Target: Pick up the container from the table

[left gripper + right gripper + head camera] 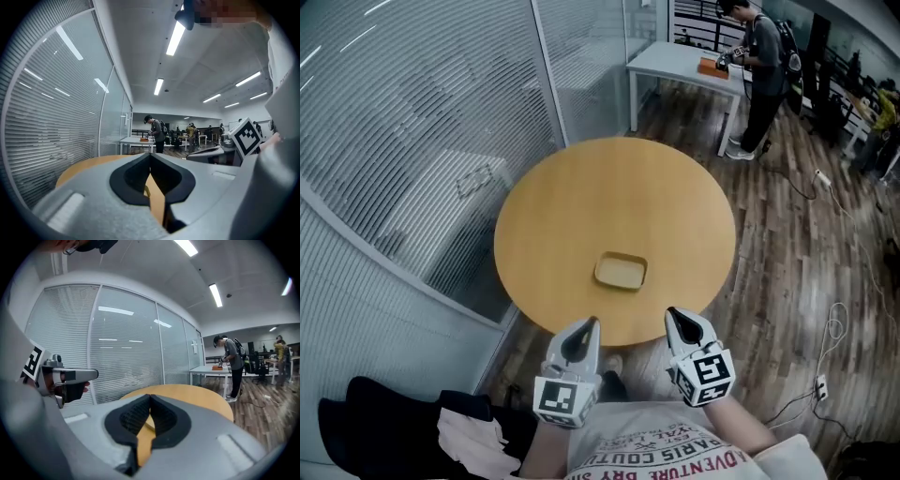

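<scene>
A shallow tan rectangular container (621, 271) lies flat on the round wooden table (572, 206), towards its near edge. Both grippers are held low, just off that near edge, pointing at the table. My left gripper (591, 322) is below and left of the container, its tips meeting, nothing held. My right gripper (672, 312) is below and right of it, also shut and empty. In the left gripper view the left gripper (150, 153) has its black pads closed at the tip, with tabletop beyond. The right gripper view shows the right gripper (150, 395) the same way.
A glass wall with blinds (403, 141) curves round the table's left side. A white table (675, 64) stands at the back with a person (761, 75) beside it. Cables (825, 375) lie on the wooden floor at right. Dark clothing (384, 422) sits at lower left.
</scene>
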Demonstrator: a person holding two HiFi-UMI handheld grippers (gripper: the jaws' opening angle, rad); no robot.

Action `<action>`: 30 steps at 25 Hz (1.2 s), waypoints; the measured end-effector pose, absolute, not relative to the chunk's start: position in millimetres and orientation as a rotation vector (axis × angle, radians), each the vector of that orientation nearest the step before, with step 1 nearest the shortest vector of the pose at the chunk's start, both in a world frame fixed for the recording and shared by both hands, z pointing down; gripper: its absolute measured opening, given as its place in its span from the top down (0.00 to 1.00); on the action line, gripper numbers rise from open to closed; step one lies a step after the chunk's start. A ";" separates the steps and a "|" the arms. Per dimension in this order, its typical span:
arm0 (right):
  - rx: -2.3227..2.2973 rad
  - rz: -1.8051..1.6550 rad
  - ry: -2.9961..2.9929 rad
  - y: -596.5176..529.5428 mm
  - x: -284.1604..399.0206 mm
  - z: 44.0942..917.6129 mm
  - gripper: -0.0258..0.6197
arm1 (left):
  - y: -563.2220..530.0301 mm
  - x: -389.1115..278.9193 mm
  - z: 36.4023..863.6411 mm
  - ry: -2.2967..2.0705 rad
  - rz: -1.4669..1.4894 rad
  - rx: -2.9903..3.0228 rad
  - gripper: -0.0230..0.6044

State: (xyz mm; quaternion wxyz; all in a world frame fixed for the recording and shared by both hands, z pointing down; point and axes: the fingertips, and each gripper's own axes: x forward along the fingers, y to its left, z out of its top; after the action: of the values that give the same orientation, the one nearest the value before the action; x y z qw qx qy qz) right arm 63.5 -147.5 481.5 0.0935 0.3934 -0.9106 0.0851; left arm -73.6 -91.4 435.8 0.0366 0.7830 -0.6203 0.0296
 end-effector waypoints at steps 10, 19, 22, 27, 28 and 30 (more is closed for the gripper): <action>1.337 0.317 -2.554 -285.4 -37.3 482.3 0.96 | -247.7 -187.6 433.0 -1.747 0.096 2.526 0.95; 1.307 0.501 -2.428 -327.1 -57.7 541.7 0.96 | -292.4 -213.8 468.9 -1.696 0.114 2.478 0.95; 1.254 0.550 -2.378 -335.1 -61.5 568.7 0.96 | -302.8 -220.1 484.3 -1.707 0.115 2.440 0.95; 1.163 0.678 -2.273 -350.8 -59.7 631.5 0.96 | -321.4 -223.7 523.2 -1.724 0.144 2.381 0.95; 1.153 0.683 -2.250 -352.0 -57.5 642.3 0.96 | -323.2 -222.7 530.0 -1.723 0.140 2.374 0.95; 1.149 0.688 -2.201 -356.7 -50.7 660.0 0.96 | -328.0 -219.9 540.7 -1.716 0.127 2.345 0.95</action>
State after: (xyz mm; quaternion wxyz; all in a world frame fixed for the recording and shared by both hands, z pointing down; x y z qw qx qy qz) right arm -50.7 -356.7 660.0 0.2787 0.4284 -0.8204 0.2566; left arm -219.9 -328.0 540.7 0.1164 0.8007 -0.5860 0.0433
